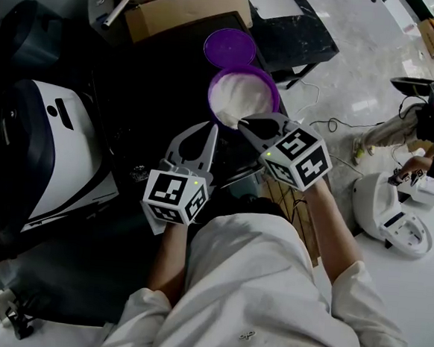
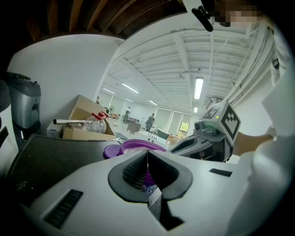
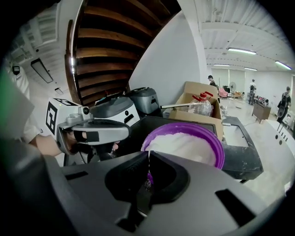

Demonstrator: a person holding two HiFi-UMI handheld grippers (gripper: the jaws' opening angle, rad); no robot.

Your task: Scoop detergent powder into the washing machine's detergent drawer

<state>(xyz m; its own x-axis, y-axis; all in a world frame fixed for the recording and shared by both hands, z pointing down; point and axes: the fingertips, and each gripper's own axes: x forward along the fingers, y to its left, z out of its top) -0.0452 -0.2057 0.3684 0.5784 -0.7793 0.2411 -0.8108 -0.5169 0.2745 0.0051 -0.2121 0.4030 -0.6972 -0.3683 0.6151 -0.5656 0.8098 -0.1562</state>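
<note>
A purple tub (image 1: 242, 96) full of white detergent powder (image 3: 184, 145) stands open on the black table (image 1: 149, 81), with its purple lid (image 1: 229, 48) lying just behind it. My right gripper (image 1: 243, 122) is shut, its tip at the tub's near rim; I see nothing held between its jaws (image 3: 149, 154). My left gripper (image 1: 210, 129) is also shut and hangs just left of the tub, beside the right one (image 2: 147, 154). The white washing machine (image 1: 54, 149) stands to the left. I cannot make out its drawer.
A cardboard box (image 1: 185, 9) with a bottle and a tube sits at the back of the table. A dark grey appliance (image 3: 144, 99) stands at the back left. On the floor to the right are cables, a white device (image 1: 393, 216) and a seated person (image 1: 399, 135).
</note>
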